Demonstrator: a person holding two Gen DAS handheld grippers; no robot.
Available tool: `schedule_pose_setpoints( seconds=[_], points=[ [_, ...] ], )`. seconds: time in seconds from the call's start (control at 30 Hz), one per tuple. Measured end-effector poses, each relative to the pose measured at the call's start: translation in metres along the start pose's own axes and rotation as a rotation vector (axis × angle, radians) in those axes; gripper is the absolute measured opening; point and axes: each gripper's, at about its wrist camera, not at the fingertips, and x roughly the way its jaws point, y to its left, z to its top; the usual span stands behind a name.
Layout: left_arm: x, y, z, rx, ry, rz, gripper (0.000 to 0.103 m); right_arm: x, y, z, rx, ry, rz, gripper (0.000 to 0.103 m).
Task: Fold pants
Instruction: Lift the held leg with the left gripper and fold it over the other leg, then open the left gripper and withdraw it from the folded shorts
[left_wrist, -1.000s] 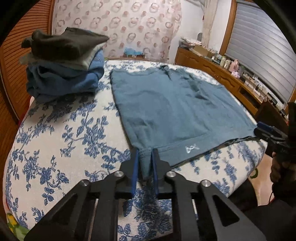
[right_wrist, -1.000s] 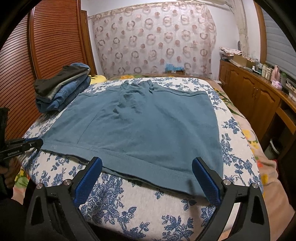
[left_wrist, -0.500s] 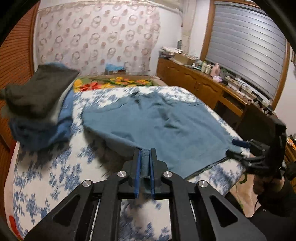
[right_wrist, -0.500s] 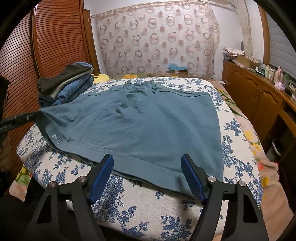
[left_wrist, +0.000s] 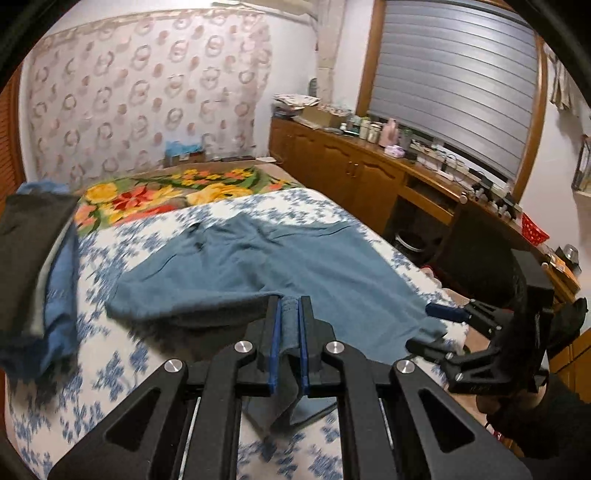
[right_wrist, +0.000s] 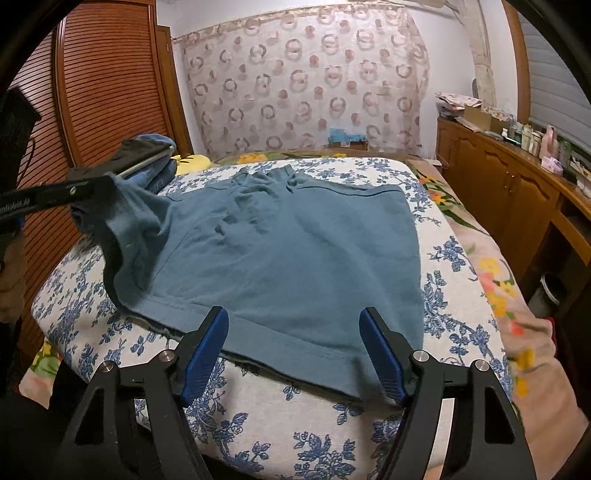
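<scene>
Pants corner lifted off bed

Your left gripper (left_wrist: 287, 325) is clenched on the blue pants' (right_wrist: 295, 251) corner, raised above the floral bed (right_wrist: 369, 435). Your right gripper (right_wrist: 295, 347), jaws apart after narrowing, straddles the near hem ungripped.

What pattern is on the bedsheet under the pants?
Blue flowers on white; the bedsheet shows best in the right wrist view, beneath the teal pants.

Home bedroom: bed (right_wrist: 369, 435) with floral sheet right under the tongs, curtain (right_wrist: 303, 81) far ahead, louvred wardrobe (right_wrist: 110, 81) left, wooden cabinets (right_wrist: 517, 192) with bottles right.
</scene>
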Motion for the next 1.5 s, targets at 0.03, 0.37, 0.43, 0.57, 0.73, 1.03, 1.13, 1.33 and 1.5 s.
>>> schedule_pose_setpoints(
  seconds=[0.03, 0.37, 0.43, 0.57, 0.73, 1.03, 1.13, 1.33, 1.5],
  points=[
    [0.001, -0.004, 0.002, 0.004, 0.0, -0.006, 0.01, -0.001, -0.001, 0.0, 0.001, -0.002, 0.0, 0.075],
    [0.019, -0.027, 0.002, 0.065, 0.04, -0.026, 0.01, -0.002, -0.006, -0.001, 0.018, -0.018, 0.006, 0.075],
    [0.018, -0.026, 0.001, 0.05, 0.042, -0.031, 0.016, 0.0, -0.007, -0.002, 0.023, -0.016, 0.006, 0.075],
    [0.011, -0.019, 0.001, 0.029, 0.022, -0.027, 0.048, 0.002, -0.009, -0.002, 0.029, -0.009, 0.004, 0.075],
    [0.001, -0.008, -0.005, 0.006, 0.008, -0.011, 0.08, 0.002, -0.008, 0.001, 0.03, -0.012, 0.003, 0.075],
    [0.011, 0.029, -0.043, -0.048, 0.076, 0.095, 0.08, 0.005, 0.0, 0.01, 0.007, -0.015, 0.054, 0.054],
    [0.017, 0.038, -0.056, -0.068, 0.111, 0.123, 0.08, 0.01, 0.004, 0.014, 0.001, -0.013, 0.081, 0.047],
    [0.028, 0.037, -0.077, -0.041, 0.162, 0.163, 0.08, 0.023, 0.018, 0.025, -0.038, 0.006, 0.12, 0.043],
    [0.029, 0.039, -0.083, -0.071, 0.164, 0.148, 0.08, 0.038, 0.023, 0.028, -0.049, 0.039, 0.146, 0.043]
  ],
)
